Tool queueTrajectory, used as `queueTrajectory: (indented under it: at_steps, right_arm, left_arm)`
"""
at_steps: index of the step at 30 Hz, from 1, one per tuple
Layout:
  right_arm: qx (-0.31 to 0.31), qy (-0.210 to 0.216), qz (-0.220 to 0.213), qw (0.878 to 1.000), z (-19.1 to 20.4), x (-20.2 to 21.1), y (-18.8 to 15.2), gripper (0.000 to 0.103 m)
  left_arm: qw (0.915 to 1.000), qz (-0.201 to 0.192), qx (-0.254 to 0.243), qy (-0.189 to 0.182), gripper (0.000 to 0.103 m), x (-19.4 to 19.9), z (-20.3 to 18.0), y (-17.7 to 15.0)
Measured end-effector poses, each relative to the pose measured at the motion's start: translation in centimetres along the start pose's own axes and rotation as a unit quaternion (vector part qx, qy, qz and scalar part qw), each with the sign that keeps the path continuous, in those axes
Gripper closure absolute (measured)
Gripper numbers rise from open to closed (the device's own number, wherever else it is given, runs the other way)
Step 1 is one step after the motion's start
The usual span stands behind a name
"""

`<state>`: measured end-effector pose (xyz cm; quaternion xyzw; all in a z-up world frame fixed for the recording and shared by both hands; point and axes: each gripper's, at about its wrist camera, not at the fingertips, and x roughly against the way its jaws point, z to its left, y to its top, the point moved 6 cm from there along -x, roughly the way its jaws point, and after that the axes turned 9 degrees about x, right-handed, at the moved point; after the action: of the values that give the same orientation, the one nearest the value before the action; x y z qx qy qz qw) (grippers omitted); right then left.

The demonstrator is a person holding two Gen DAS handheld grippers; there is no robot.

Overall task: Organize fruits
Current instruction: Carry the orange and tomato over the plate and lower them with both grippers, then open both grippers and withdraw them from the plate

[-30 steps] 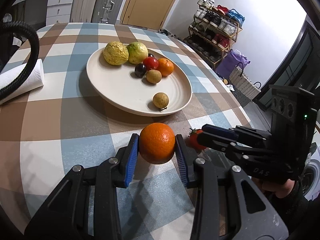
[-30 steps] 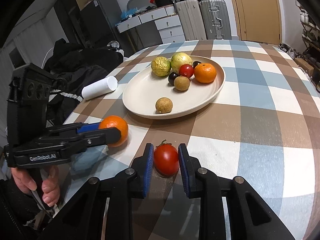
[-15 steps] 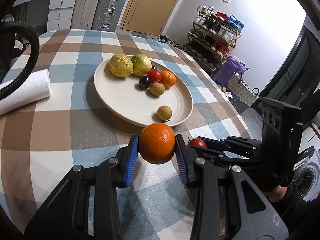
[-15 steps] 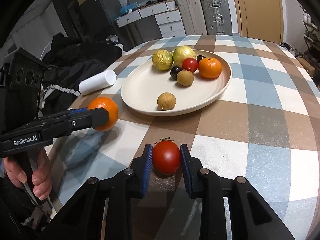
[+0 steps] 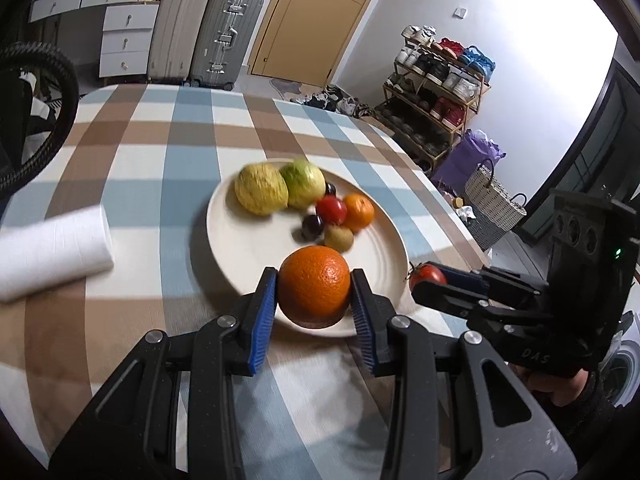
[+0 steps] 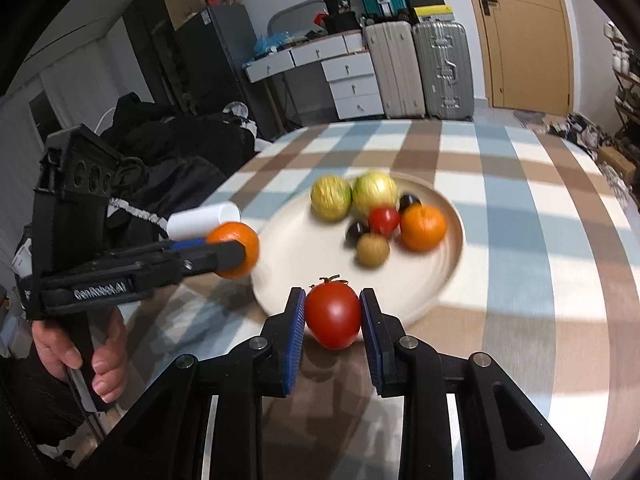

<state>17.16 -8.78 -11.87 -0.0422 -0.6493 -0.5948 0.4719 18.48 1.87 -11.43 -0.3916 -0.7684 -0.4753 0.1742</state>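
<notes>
Left claw [image 5: 314, 294] clamped across the orange [image 5: 314, 282], low centre of frame over the plate [image 5: 240, 248] rim: firm, fairly heavy, rind grippy. Right claw [image 6: 333, 312] pinching the tomato [image 6: 334, 314] at its widest, low centre, short of the plate: soft, smooth, likely bruised by hard squeezing.
</notes>
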Motion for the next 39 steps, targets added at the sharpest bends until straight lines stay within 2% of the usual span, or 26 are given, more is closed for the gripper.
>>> queueTrajectory:
  at_steps: [8,13,20,31,33,37,39]
  right_arm:
    - [0.014,0.021,-0.013,1.000,-0.6,-2.8,4.9,0.075]
    - [0.010,0.038,-0.007,0.999,-1.0,-5.2,6.6,0.075]
    - [0.000,0.050,0.012,0.999,-1.4,-8.3,7.1,0.075]
    - [-0.004,0.047,0.027,0.999,-1.4,-9.7,6.8,0.075]
    - [-0.004,0.046,0.026,0.999,-1.4,-9.7,6.8,0.073]
    - [-0.011,0.051,0.010,0.999,-1.3,-8.8,7.1,0.062]
    - [-0.011,0.045,-0.002,0.999,-1.3,-7.9,7.2,0.058]
  left_arm:
    - [0.9999,0.010,0.005,0.013,0.070,-3.0,1.1,2.6]
    - [0.9995,0.024,0.009,0.017,0.070,-5.0,2.4,3.6]
    - [0.9992,0.036,0.009,0.015,0.070,-6.8,3.4,4.4]
    - [0.9989,0.044,0.010,0.014,0.070,-8.1,4.1,4.4]
    - [0.9989,0.043,0.010,0.015,0.070,-8.0,4.1,4.3]
    - [0.9992,0.039,0.003,0.014,0.069,-7.8,3.6,4.5]
    - [0.9992,0.036,0.000,0.019,0.065,-7.5,3.4,4.5]
